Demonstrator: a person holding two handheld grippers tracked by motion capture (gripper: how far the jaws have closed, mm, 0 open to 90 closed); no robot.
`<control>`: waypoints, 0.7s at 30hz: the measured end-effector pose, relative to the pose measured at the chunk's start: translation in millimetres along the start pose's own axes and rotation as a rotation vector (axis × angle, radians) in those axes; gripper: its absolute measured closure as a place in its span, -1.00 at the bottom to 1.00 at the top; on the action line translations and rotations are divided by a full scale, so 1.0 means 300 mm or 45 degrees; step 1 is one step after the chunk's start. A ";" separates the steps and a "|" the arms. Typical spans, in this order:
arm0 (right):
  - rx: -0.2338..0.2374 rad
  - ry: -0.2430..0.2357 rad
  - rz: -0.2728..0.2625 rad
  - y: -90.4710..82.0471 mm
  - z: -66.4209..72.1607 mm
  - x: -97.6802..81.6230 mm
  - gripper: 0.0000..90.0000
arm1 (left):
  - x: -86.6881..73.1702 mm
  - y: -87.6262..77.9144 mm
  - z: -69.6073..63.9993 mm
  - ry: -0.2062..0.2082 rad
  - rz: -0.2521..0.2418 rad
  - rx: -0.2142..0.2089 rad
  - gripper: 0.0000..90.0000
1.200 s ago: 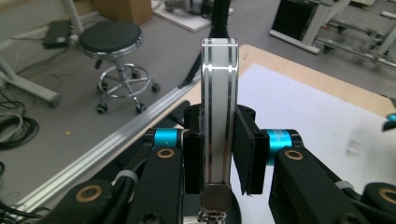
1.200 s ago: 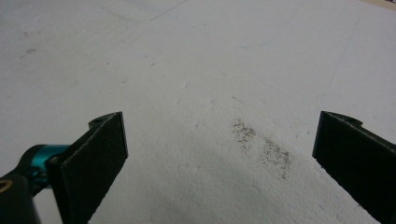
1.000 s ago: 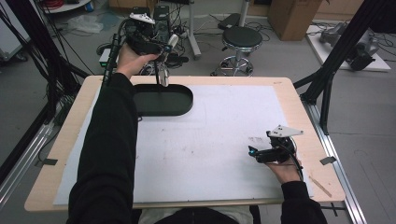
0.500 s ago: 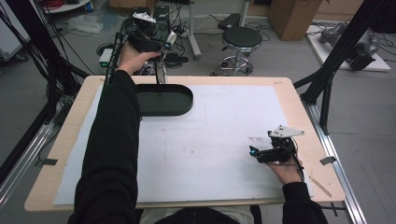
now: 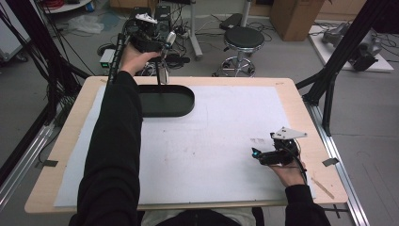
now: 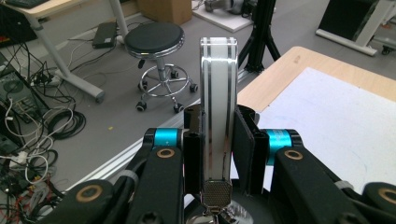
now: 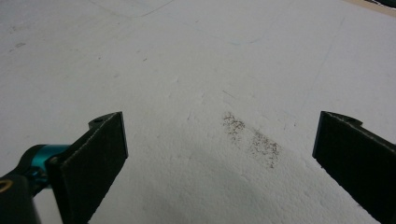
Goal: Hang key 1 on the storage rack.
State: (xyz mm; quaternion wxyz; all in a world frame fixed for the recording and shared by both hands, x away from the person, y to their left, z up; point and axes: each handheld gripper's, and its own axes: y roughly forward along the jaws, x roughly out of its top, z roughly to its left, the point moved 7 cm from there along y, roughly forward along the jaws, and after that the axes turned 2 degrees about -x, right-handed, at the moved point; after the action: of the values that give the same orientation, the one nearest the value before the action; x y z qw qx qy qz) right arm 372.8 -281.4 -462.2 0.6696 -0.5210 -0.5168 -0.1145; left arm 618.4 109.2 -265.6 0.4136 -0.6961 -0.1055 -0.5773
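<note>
My left gripper (image 5: 161,55) is raised over the table's far left edge, shut on a long white utensil handle with silver stripes (image 5: 162,74). The handle hangs down from the jaws above the far rim of the black oval tray (image 5: 186,106). In the left gripper view the handle (image 6: 218,88) stands upright between the pads of the left gripper (image 6: 218,140), with a textured metal end near the bottom. My right gripper (image 5: 257,155) rests low on the white sheet (image 5: 211,141) at the near right, open. Nothing lies between the jaws of the right gripper (image 7: 223,128).
A faint dark smudge (image 7: 252,137) marks the sheet just ahead of the right jaws. A round stool (image 5: 242,37) and floor cables (image 5: 174,33) lie beyond the far edge. Black frame legs (image 5: 329,84) stand at the table's right side.
The left gripper has lifted slightly and drifted a little farther back with the utensil handle still in it. The right gripper has stayed in place.
</note>
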 end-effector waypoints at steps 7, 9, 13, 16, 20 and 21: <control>0.000 -0.003 0.004 0.002 0.001 -0.001 -0.95 | 0.006 0.020 0.017 0.030 -0.032 0.107 0.66; 0.000 -0.003 0.004 0.002 0.001 -0.001 -0.95 | 0.007 0.033 0.009 0.042 -0.037 0.113 0.66; -0.001 -0.005 0.002 0.002 -0.001 -0.001 -0.95 | 0.008 0.039 0.001 0.046 -0.031 0.111 0.66; 0.000 -0.001 0.000 0.000 -0.001 -0.001 -0.95 | 0.005 0.033 -0.009 -0.001 -0.025 0.050 0.48; 0.005 -0.003 -0.004 -0.003 -0.001 0.001 -0.95 | 0.010 0.009 -0.037 -0.028 -0.074 -0.034 -0.27; 0.005 -0.007 -0.010 -0.003 -0.002 0.003 -0.95 | 0.009 0.004 -0.045 -0.035 -0.081 -0.056 -0.38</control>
State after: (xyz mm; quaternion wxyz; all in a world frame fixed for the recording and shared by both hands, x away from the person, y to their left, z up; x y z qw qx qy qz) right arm 372.9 -281.8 -460.8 0.6688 -0.5181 -0.5208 -0.1145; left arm 610.4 98.1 -263.9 0.3783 -0.7090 -0.1206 -0.5828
